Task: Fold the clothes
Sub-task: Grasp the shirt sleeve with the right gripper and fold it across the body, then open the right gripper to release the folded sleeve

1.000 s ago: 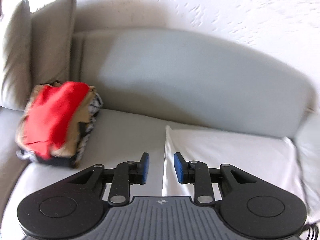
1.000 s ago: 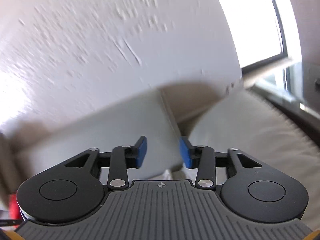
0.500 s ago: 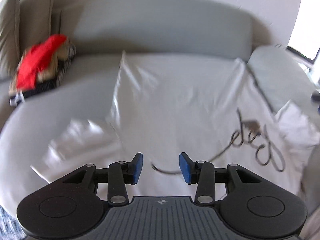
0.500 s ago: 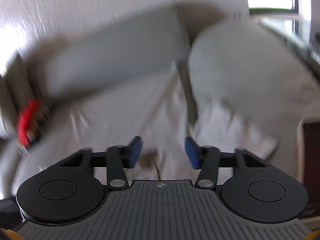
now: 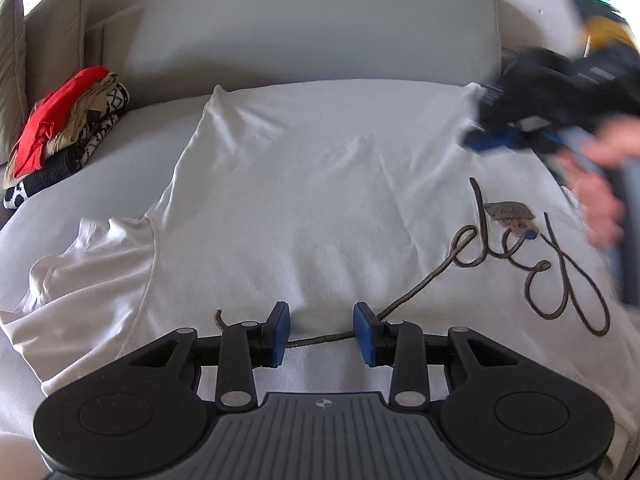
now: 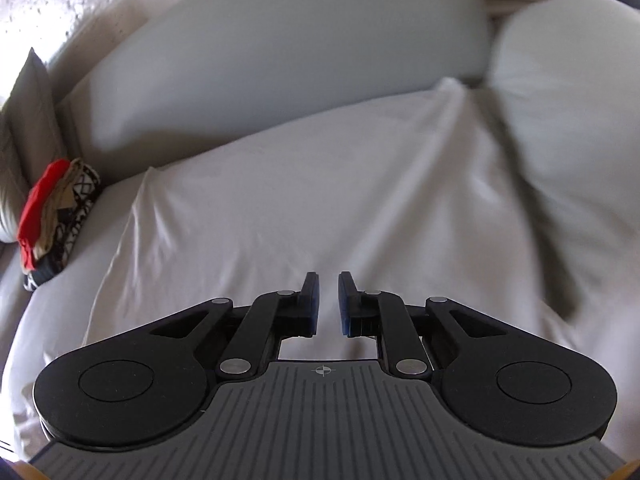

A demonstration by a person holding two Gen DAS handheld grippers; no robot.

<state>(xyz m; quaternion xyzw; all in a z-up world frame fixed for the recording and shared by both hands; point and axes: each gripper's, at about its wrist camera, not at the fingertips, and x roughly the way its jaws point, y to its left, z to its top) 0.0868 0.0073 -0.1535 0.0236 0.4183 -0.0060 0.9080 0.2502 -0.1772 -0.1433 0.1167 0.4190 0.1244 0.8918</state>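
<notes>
In the left wrist view, we see a white T-shirt (image 5: 320, 184) spread flat, print side up, across the grey sofa (image 5: 312, 40) seat, which gives us clean edges to fold from. Its short sleeve (image 5: 80, 264) lies out to the left. A stack of folded clothes (image 5: 60, 136) sits well apart at the sofa's left end, likely kept there to leave folding room. Our left tongs (image 5: 322, 334) hover low over the shirt's near edge, partly spread and closing, with only the printed line showing between the blue pads (image 5: 280, 332), nothing pinched. The blurred right tongs (image 5: 504, 136), in a hand (image 5: 600, 184), hang over the far right corner.

In the right wrist view, our right tongs (image 6: 328, 304) are nearly together and closing over the T-shirt (image 6: 320, 184), gripping no cloth that we can see.
</notes>
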